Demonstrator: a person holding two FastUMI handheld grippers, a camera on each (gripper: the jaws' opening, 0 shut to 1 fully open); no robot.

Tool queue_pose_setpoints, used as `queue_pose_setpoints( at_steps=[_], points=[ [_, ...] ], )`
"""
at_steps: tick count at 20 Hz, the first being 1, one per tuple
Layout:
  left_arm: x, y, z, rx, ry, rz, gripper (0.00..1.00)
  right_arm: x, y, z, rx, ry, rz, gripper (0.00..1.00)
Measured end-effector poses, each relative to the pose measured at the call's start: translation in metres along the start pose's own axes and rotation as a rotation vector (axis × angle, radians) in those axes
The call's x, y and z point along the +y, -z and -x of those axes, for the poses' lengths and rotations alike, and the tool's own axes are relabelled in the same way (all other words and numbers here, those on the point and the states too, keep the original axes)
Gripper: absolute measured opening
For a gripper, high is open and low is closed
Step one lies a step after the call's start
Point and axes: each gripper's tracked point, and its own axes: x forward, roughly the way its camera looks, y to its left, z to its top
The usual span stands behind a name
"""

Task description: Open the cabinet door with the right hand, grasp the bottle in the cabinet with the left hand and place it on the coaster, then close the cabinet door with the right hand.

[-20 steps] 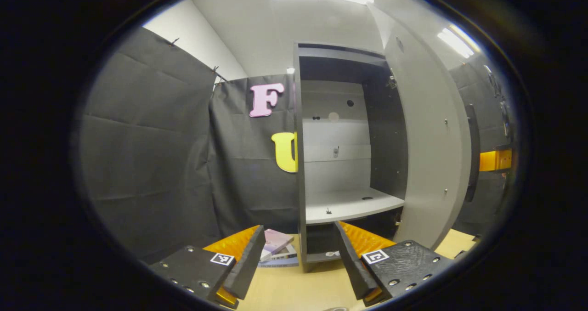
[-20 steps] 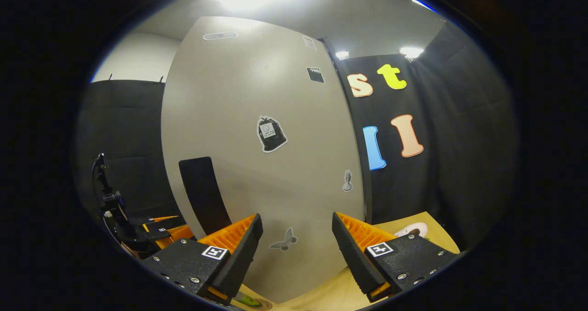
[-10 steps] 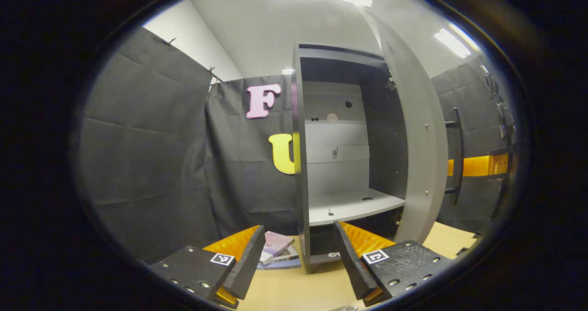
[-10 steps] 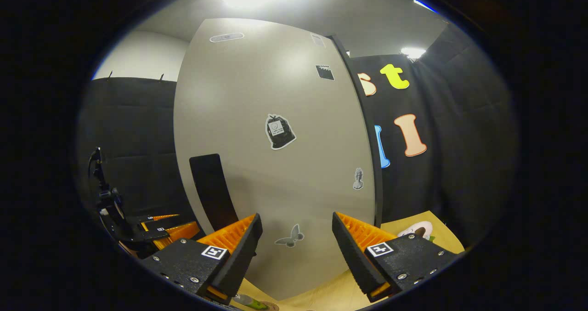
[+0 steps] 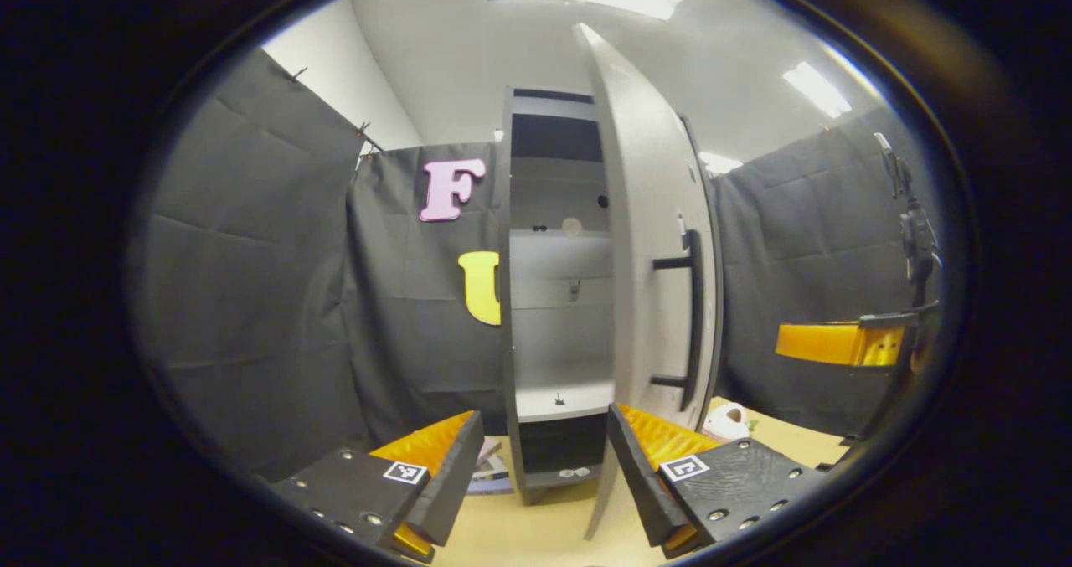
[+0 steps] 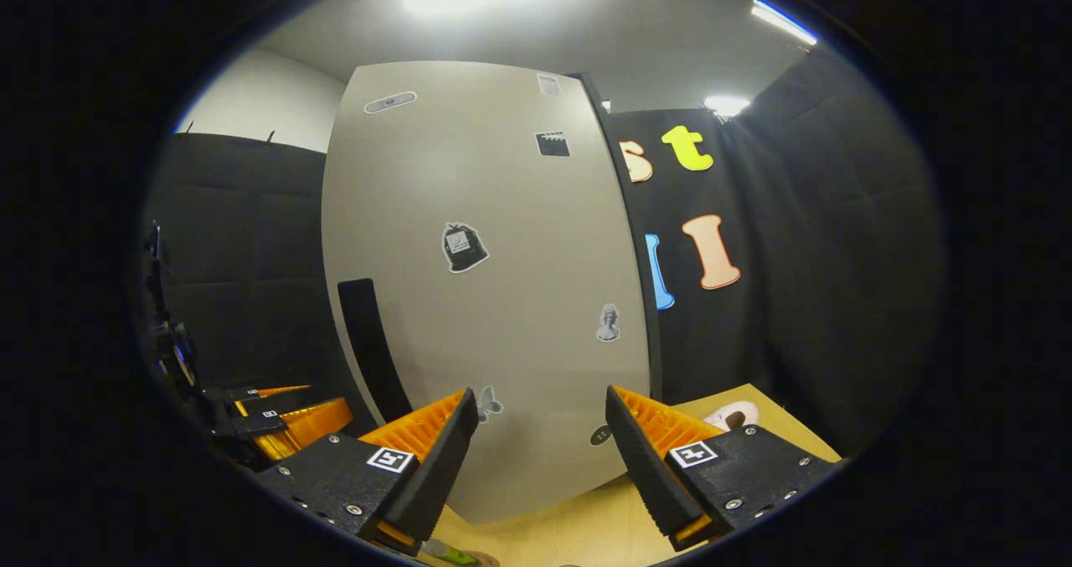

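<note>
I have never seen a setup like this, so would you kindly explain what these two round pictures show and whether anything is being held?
A person holds a two-finger claw in each hand, with a camera riding on each. The left gripper view looks past the left claw, open and empty, at a tall cabinet whose door, with its dark handle, stands partly open. The other claw shows off to the right. The right gripper view looks past the right claw, also open and empty, at the door's stickered front. Both stand on a wooden table.
</note>
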Motion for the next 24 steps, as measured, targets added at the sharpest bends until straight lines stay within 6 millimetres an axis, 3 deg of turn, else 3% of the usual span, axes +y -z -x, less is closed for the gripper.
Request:
queue_pose_setpoints(
  at_steps=[5,10,13,16,21,23,24],
  points=[
    [-0.03,-0.01,-0.008,0.03,-0.104,-0.008,0.85,-0.027,-0.006,-0.001,-0.018,0.082,0.095,0.94],
    [-0.072,-0.018,-0.017,0.044,-0.143,-0.073,0.85,-0.022,-0.005,-0.014,-0.016,0.008,0.075,0.95],
    [-0.093,-0.015,-0.008,0.018,-0.176,-0.075,0.85,-0.02,-0.008,-0.013,-0.025,-0.031,0.037,0.94],
    [-0.096,-0.014,-0.003,0.016,-0.189,-0.055,0.85,-0.025,-0.017,-0.018,-0.029,-0.027,0.079,0.95],
    [-0.099,-0.029,0.002,-0.035,-0.171,-0.039,0.85,-0.012,-0.027,-0.009,-0.073,-0.028,0.168,0.95],
    [-0.101,-0.03,0.002,-0.04,-0.146,-0.031,0.85,-0.012,-0.03,-0.006,-0.081,-0.017,0.192,0.9],
    [-0.101,-0.028,0.002,-0.032,-0.135,-0.026,0.84,-0.013,-0.031,-0.006,-0.083,-0.005,0.197,0.95]
  ],
)
